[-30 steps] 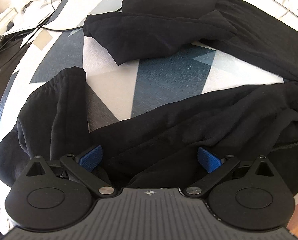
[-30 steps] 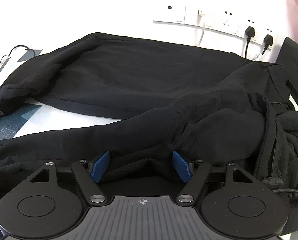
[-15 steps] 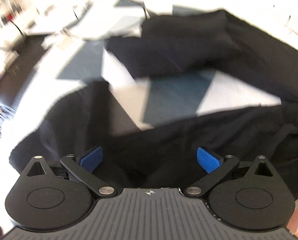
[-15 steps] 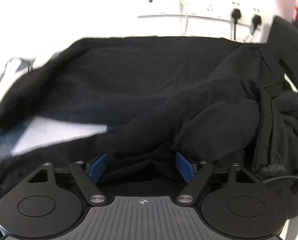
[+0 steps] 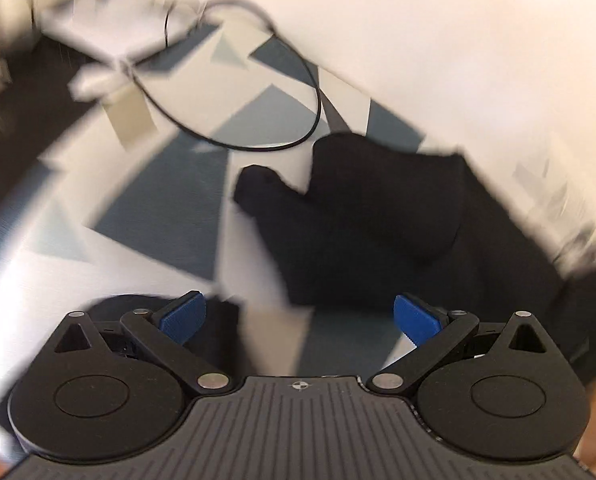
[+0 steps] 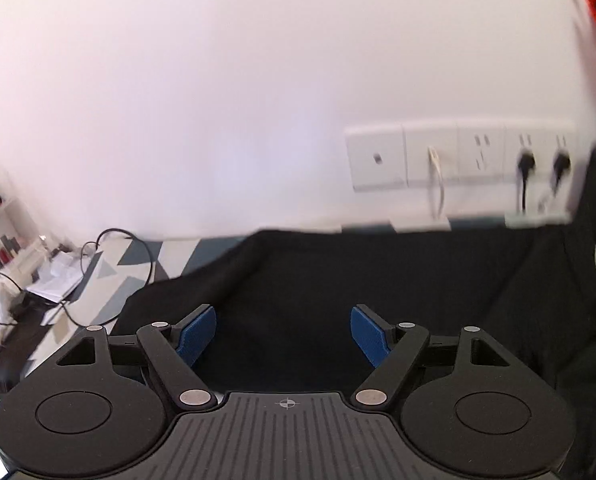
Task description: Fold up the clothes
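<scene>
Black clothes [image 5: 378, 220] sprawl over the geometric-patterned bench [image 5: 169, 208] — toward two o'clock from the left gripper [image 5: 298, 316], dead ahead at twelve of the right gripper [image 6: 283, 336]. Both sets of jaws gape wide — nothing pinched between them.

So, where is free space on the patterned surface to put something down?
The bare patterned cloth between the black cable loop and the black garment is free. The far left corner is crowded with papers and cables. The black garment covers the right side up to the wall sockets.
</scene>
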Demonstrator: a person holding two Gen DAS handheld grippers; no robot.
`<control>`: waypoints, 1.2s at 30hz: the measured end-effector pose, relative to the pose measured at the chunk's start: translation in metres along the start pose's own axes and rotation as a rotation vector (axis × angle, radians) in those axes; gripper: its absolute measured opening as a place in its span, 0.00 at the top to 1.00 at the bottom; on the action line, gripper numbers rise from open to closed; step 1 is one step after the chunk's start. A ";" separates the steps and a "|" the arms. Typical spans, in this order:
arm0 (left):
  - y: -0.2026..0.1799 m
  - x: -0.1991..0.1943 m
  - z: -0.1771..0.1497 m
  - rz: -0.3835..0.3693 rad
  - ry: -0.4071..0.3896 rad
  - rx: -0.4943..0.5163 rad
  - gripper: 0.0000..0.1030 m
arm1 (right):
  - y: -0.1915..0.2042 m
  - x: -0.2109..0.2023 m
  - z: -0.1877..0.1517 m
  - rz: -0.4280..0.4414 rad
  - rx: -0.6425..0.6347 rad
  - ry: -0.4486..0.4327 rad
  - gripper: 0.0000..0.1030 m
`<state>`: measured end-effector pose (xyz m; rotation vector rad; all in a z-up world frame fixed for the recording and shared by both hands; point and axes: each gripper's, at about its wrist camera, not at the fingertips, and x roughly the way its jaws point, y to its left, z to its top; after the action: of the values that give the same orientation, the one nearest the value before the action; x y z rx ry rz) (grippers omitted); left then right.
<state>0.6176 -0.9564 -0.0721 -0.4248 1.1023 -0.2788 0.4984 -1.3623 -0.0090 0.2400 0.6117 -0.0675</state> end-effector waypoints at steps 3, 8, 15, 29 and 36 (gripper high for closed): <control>-0.008 0.023 0.017 0.024 -0.016 0.098 0.13 | 0.021 0.015 0.006 -0.087 -0.009 0.017 0.30; -0.044 0.031 0.006 0.067 -0.110 0.656 0.05 | 0.054 0.037 0.007 -0.167 -0.005 0.077 0.30; -0.055 0.044 -0.013 -0.057 -0.078 1.221 0.01 | 0.087 0.060 -0.025 -0.238 -0.010 0.149 0.27; -0.052 0.041 0.015 0.043 -0.219 1.294 0.83 | 0.096 0.082 -0.041 -0.347 0.056 0.223 0.22; -0.062 -0.031 0.048 0.259 -0.723 1.042 0.62 | 0.099 0.091 -0.040 -0.348 0.074 0.245 0.22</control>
<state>0.6476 -0.9886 -0.0005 0.5254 0.1978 -0.3866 0.5637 -1.2553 -0.0731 0.2131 0.8915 -0.4016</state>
